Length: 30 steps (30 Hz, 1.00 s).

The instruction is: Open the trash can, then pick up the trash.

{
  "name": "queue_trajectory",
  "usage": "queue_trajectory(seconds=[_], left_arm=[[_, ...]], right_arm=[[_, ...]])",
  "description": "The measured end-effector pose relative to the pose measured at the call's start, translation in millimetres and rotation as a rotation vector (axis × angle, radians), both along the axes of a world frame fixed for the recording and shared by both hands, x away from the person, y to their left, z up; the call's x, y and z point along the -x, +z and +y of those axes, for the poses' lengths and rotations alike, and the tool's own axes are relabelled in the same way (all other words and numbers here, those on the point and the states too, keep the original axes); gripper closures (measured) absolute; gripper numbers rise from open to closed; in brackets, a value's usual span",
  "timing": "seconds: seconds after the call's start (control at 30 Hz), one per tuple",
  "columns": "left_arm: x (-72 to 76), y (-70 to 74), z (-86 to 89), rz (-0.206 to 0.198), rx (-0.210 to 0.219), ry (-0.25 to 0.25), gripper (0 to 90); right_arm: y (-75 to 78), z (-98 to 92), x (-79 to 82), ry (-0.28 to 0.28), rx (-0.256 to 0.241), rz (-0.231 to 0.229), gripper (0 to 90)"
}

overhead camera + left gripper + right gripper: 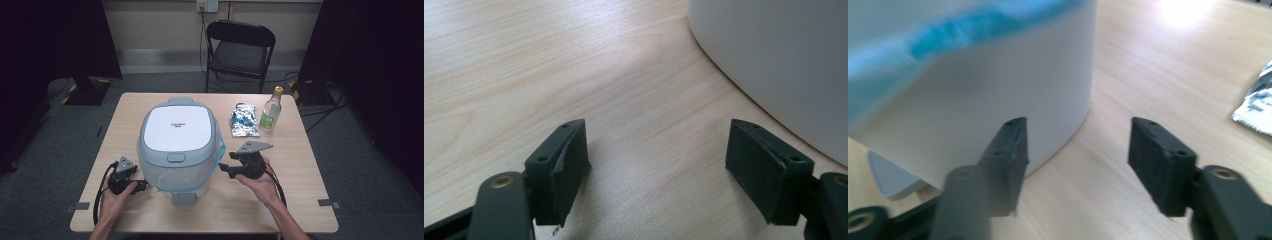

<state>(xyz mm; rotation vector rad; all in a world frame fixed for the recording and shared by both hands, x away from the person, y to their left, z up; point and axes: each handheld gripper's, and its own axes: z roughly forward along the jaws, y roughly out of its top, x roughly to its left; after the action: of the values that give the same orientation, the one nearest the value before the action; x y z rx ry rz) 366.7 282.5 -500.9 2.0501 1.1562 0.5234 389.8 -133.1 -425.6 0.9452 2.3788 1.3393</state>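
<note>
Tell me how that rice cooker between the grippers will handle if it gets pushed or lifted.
The rice cooker looks bulky and probably heavy for its size, so it should slide rather than tip on its broad base. Its smooth, rounded white wall likely offers the open jaws little grip. The light blue handle at its side seems the safer hold.

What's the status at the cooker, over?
Left gripper open, empty, beside the rice cooker. Right gripper open, empty, at its other side. Lid shut. Foil packet and bottle stand clear behind.

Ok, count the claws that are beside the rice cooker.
2. The left claw sits at the rice cooker's lower left side; the right claw sits at its right side. Both stand open, empty.
</note>
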Motion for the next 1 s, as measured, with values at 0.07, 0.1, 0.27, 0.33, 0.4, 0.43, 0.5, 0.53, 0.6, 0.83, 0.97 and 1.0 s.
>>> queue_trajectory(seconds=[0.07,0.1,0.27,0.33,0.4,0.43,0.5,0.53,0.6,0.83,0.97,1.0], left_arm=[[0.2,-0.2,-2.8,0.002,0.001,0.015,22.5],[0.1,-0.4,-3.4,0.005,0.004,0.013,21.5],[-0.1,-0.3,-3.3,0.004,0.001,0.013,20.9],[-0.1,-0.3,-3.3,0.005,0.001,0.012,20.9],[-0.1,-0.3,-3.3,0.004,0.001,0.013,21.0],[-0.1,-0.3,-3.3,0.004,0.001,0.013,20.9],[0.0,-0.3,-3.3,0.004,0.0,0.013,20.9],[0.0,-0.3,-3.3,0.004,0.0,0.013,20.9],[0.0,-0.3,-3.4,0.004,0.0,0.013,20.9],[0.0,-0.3,-3.3,0.005,0.001,0.013,20.9],[-0.1,-0.3,-3.3,0.004,0.001,0.013,20.9],[-0.1,-0.3,-3.3,0.005,0.0,0.013,20.9]], right_arm=[[8.2,-4.6,2.8,0.001,-0.019,-0.005,47.1],[10.9,-5.7,3.5,0.006,-0.023,-0.006,48.7],[28.2,-9.5,9.9,0.014,-0.022,-0.031,53.5],[35.6,-10.2,12.0,0.016,-0.033,-0.063,55.2],[42.8,-10.3,13.2,0.02,-0.047,-0.077,55.8],[45.8,-9.6,13.5,0.022,-0.047,-0.079,56.0],[51.2,-7.5,14.5,0.031,-0.046,-0.081,57.5],[53.3,-6.3,15.0,0.034,-0.046,-0.084,58.4],[57.8,-4.8,15.2,0.044,-0.054,-0.089,60.2],[75.0,-4.8,14.7,0.048,-0.09,-0.097,64.3],[83.4,-5.2,13.8,0.057,-0.119,-0.117,66.2],[85.6,-4.9,13.0,0.059,-0.131,-0.119,67.3]])
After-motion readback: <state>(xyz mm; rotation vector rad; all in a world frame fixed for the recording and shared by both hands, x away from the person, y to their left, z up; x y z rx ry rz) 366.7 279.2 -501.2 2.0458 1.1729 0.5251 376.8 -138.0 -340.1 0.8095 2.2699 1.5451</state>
